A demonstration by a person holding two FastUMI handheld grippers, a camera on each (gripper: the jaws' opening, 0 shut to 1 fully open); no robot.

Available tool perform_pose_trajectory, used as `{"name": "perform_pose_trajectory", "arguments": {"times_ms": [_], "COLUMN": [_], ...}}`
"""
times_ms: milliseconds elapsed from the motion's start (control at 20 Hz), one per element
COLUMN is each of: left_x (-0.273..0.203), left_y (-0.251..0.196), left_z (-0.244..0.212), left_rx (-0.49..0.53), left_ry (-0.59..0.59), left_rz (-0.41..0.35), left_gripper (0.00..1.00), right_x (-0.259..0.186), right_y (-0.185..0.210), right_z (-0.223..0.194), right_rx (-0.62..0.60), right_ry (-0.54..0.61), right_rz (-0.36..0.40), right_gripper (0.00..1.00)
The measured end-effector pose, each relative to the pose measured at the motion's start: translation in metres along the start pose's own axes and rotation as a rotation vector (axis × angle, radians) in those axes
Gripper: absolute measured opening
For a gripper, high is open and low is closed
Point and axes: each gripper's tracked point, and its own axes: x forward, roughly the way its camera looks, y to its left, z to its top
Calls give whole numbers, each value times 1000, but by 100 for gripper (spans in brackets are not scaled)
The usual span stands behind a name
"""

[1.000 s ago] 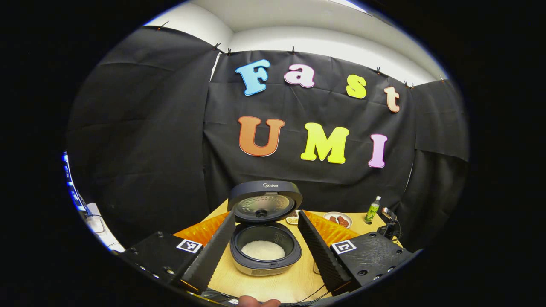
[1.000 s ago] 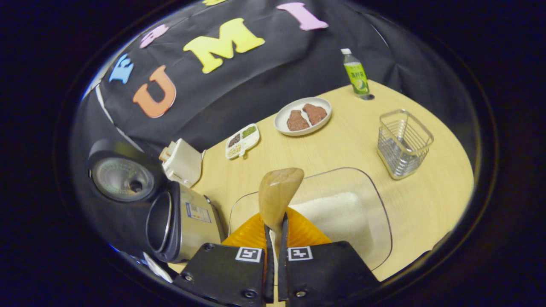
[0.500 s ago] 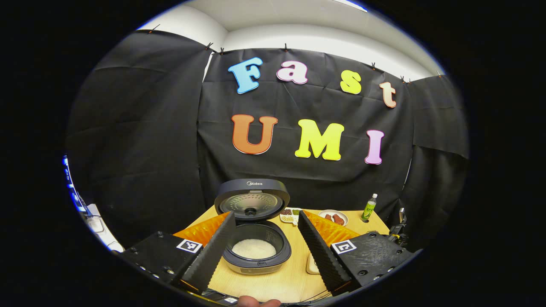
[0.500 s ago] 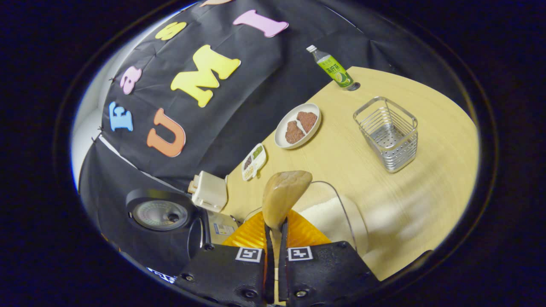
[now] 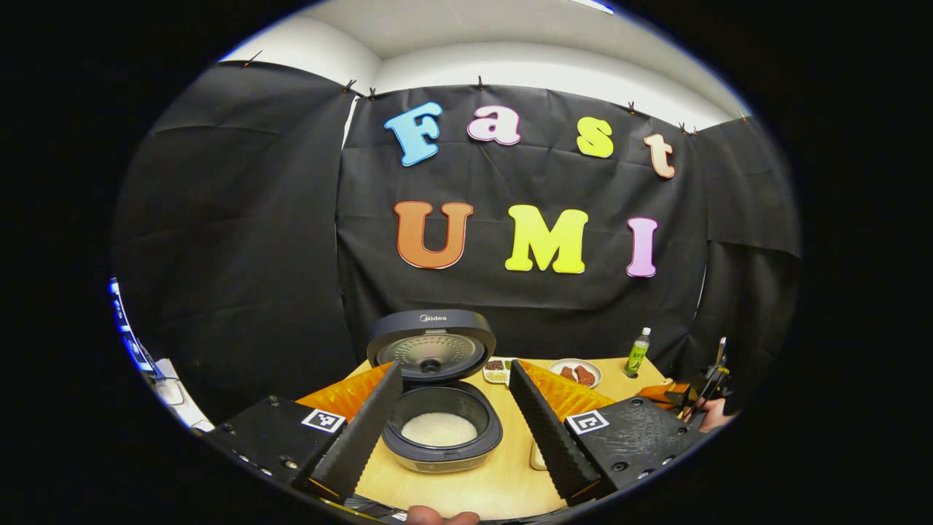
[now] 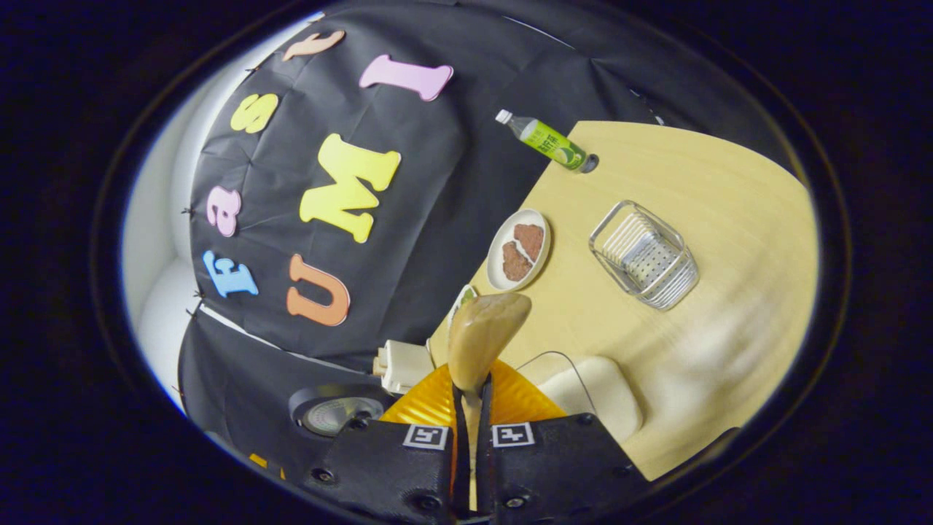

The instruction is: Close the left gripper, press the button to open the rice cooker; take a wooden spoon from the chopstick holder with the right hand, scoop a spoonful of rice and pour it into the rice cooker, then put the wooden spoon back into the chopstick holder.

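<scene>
In the right gripper view, the wooden spoon (image 6: 487, 332) is showing just its bowl, its handle lying hidden between the gripping fingers. The rice cooker (image 6: 332, 413) is being largely covered by the gripper body, and the table (image 6: 729, 321) is smearing into blur on its near side. In the left gripper view, a hand (image 5: 441, 517) is being cut off by the bottom edge, and the divided dish (image 5: 498, 370) is sitting too small to read its contents.
</scene>
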Motion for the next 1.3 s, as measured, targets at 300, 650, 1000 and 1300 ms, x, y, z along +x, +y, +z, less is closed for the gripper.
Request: {"name": "perform_pose_trajectory", "arguments": {"times_ms": [300, 650, 1000, 1300], "left_x": [-16, -33, -45, -56], "left_y": [23, 42, 54, 52], "left_z": [-5, -1, -2, -4], "left_rx": [24, -6, -30, -40], "left_ry": [-14, -40, -40, -46], "left_rz": [49, 87, 141, 161], "left_gripper": [95, 95, 95, 94], "right_x": [28, 80, 115, 127], "right_y": [97, 194, 211, 220], "right_z": [-38, -132, -192, -212], "right_rx": [-52, -194, -389, -644], "right_ry": [100, 259, 282, 236], "right_rz": [112, 212, 185, 177], "right_gripper": [9, 8, 9, 9]}}
